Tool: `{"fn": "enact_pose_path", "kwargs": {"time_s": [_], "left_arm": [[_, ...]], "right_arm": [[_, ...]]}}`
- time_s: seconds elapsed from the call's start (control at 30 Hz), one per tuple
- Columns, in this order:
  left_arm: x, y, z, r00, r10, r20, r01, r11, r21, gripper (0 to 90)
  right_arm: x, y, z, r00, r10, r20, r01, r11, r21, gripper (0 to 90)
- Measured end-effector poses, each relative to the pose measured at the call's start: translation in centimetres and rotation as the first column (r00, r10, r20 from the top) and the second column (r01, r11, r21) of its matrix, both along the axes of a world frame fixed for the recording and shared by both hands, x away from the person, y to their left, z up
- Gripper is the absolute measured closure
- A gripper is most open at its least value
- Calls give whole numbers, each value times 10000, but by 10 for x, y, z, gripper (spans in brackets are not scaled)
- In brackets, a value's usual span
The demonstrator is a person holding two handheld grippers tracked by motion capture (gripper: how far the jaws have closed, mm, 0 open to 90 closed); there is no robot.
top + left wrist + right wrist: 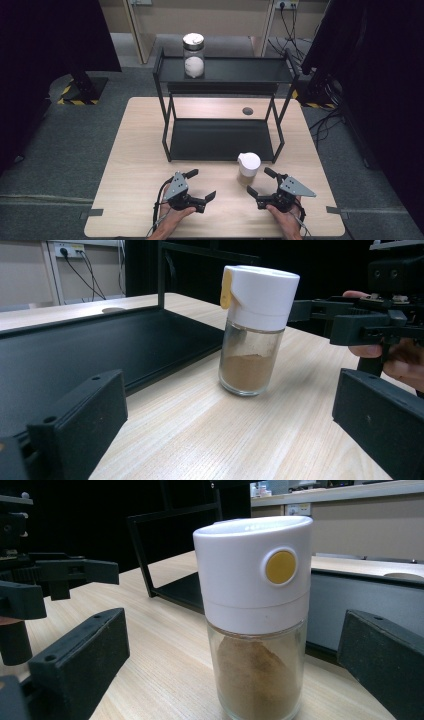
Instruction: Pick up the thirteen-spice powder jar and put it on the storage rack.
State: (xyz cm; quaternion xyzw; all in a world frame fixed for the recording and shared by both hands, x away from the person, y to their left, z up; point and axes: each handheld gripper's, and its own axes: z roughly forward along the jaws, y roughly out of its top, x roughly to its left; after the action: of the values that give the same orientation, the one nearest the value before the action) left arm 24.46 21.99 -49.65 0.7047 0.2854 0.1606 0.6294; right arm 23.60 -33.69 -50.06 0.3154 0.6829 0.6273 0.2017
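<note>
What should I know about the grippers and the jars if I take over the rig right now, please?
Left gripper: open, holding nothing, low over the table front.
Right gripper: open, holding nothing, just right of the spice jar.
Spice jar: upright on the table in front of the rack, white cap on, brown powder inside, between the two grippers, untouched.
Second jar: upright on the rack's top shelf.
Done: nothing gripped yet.
Left: probably grip the spice jar; the right gripper is nearest.

Lighting: even overhead light on the wooden table (140,165), soft short shadows; surroundings fall off to near black at both sides of the high view. Gripper views: spice jar (256,615) sharp, faint glare on its white cap, backgrounds soft, near jaws slightly blurred.
</note>
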Motion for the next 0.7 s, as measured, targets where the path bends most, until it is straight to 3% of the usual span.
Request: {"fn": "enact_pose_path", "kwargs": {"time_s": [0.7], "left_arm": [[0, 1, -1, 10000, -17, -37, 16, 10000, -63, 6]], "right_arm": [[8, 9, 6, 9994, -259, 227, 265, 9993, -248, 5]]}}
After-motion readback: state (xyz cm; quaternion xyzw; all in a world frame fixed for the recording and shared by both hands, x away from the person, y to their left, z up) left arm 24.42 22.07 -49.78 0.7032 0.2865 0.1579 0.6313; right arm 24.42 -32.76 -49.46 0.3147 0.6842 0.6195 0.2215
